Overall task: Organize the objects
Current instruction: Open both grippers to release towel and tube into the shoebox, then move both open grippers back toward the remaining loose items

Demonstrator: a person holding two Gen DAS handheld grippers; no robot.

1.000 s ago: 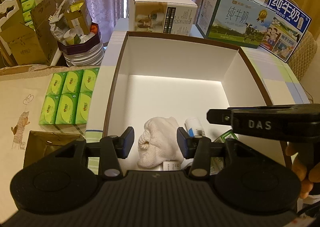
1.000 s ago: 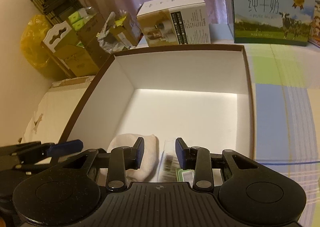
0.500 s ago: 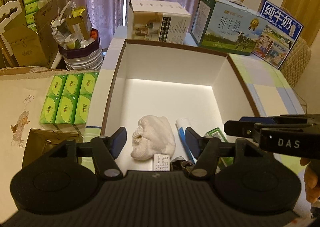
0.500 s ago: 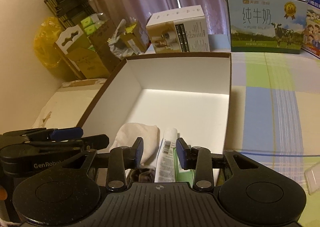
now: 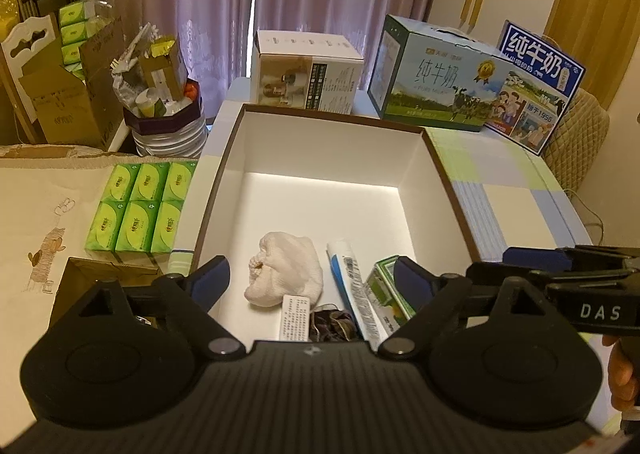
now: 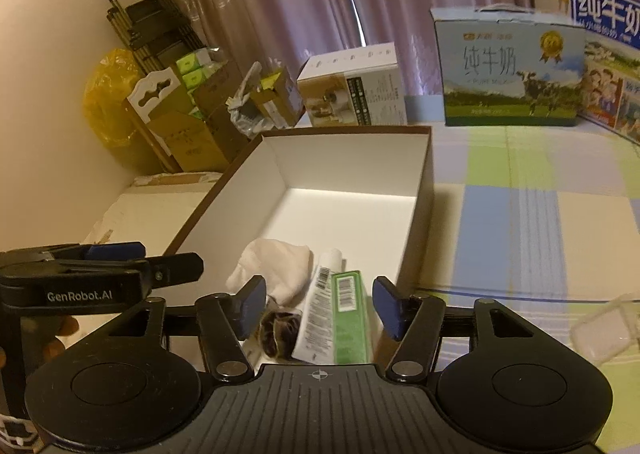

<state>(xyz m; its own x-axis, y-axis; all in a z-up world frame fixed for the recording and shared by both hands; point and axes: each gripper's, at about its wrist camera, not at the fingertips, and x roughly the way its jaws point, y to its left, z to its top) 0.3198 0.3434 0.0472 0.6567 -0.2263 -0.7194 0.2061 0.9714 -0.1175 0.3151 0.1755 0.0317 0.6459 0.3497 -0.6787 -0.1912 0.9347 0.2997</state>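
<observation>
A brown-rimmed white box (image 5: 224,173) (image 6: 424,189) lies open on the table. At its near end lie a crumpled white cloth (image 5: 286,274) (image 6: 276,268), a white tube (image 5: 348,278) (image 6: 322,308), a green carton (image 5: 386,292) (image 6: 350,320), a small white label card (image 5: 294,316) and a dark bundle (image 5: 334,324) (image 6: 280,334). My left gripper (image 5: 310,276) hangs above them, jaws opening wide, nothing between the pads. My right gripper (image 6: 318,306) also hovers above the box's near end, jaws opening, touching nothing.
Green tissue packs (image 5: 138,207) lie left of the box. A white carton (image 5: 306,71) and two milk cartons (image 5: 436,81) (image 5: 538,89) stand behind it. A full bin (image 5: 164,121) and cardboard boxes (image 5: 64,101) are at the left. A clear plastic lid (image 6: 604,330) lies on the checked cloth.
Both grippers have drawn back and up from the box's near end, and their jaws have spread apart. The cloth, tube and carton stay lying in the box.
</observation>
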